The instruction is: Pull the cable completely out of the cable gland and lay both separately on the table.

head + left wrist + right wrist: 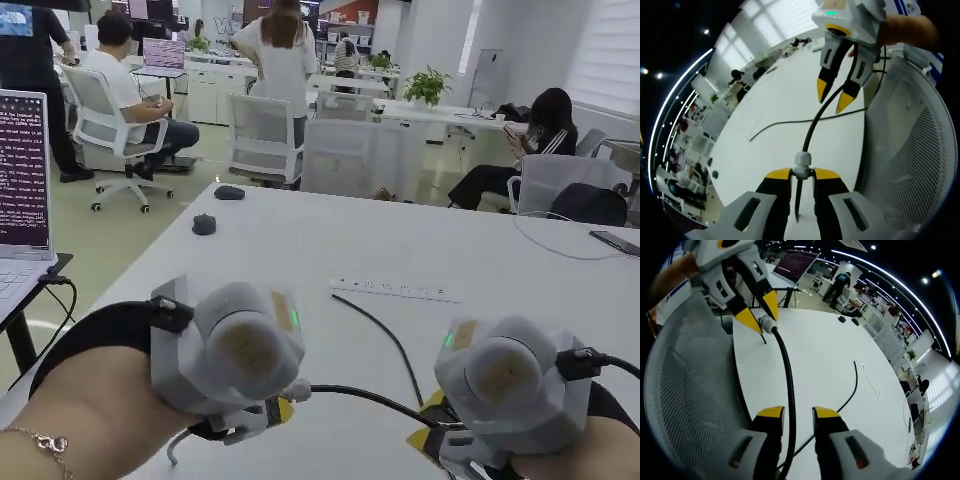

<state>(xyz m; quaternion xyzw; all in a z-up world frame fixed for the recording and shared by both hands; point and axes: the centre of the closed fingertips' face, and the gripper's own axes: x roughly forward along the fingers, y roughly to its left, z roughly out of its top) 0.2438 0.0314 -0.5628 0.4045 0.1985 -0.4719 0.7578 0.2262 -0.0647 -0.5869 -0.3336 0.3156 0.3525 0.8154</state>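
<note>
Here the left gripper [801, 175] is clamped on the gland [802, 163], above the table [775, 85]; just past the gland the cable [812, 125] runs between the jaws of the right gripper [832, 100], standing apart around it; they should, I judge, close near the gland and pull straight along its axis; farther off the cable's tail lies slack on the table.

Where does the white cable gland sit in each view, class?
Head view: cable gland low, left of centre, at the left gripper's jaws.
Left gripper view: cable gland low centre, between that view's own jaws.
Right gripper view: cable gland upper left, between the left gripper's tips.
Shared landmark: the black cable leaving it.
</note>
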